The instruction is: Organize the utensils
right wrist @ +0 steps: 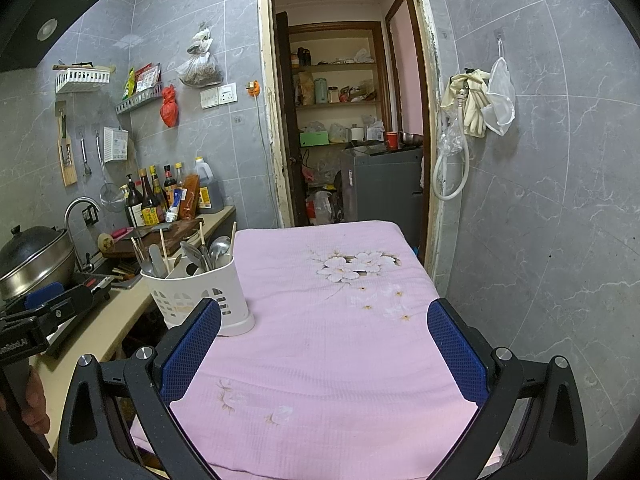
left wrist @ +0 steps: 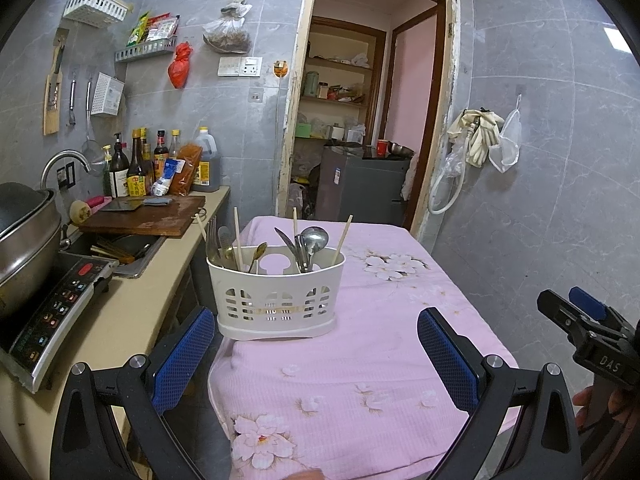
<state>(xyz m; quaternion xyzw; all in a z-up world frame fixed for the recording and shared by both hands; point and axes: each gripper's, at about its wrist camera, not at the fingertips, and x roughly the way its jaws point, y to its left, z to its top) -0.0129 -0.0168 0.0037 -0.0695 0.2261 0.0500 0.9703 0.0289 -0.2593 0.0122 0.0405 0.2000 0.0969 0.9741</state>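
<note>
A white slotted utensil caddy (left wrist: 276,292) stands on the pink flowered tablecloth (left wrist: 360,360) near the table's left edge. It holds a metal ladle (left wrist: 314,240), spoons, forks and several wooden chopsticks (left wrist: 237,236). My left gripper (left wrist: 316,352) is open and empty, just in front of the caddy. My right gripper (right wrist: 324,348) is open and empty over the cloth (right wrist: 340,340), with the caddy (right wrist: 200,292) to its left. Each gripper shows at the edge of the other's view: the right gripper (left wrist: 576,316) and the left gripper (right wrist: 44,304).
A counter (left wrist: 160,280) runs along the left with an induction cooker (left wrist: 56,316), steel pot (left wrist: 24,240), sink, wooden cutting board (left wrist: 148,216) and sauce bottles (left wrist: 160,164). An open doorway (left wrist: 360,120) lies behind the table. The grey tiled wall (left wrist: 560,160) is on the right.
</note>
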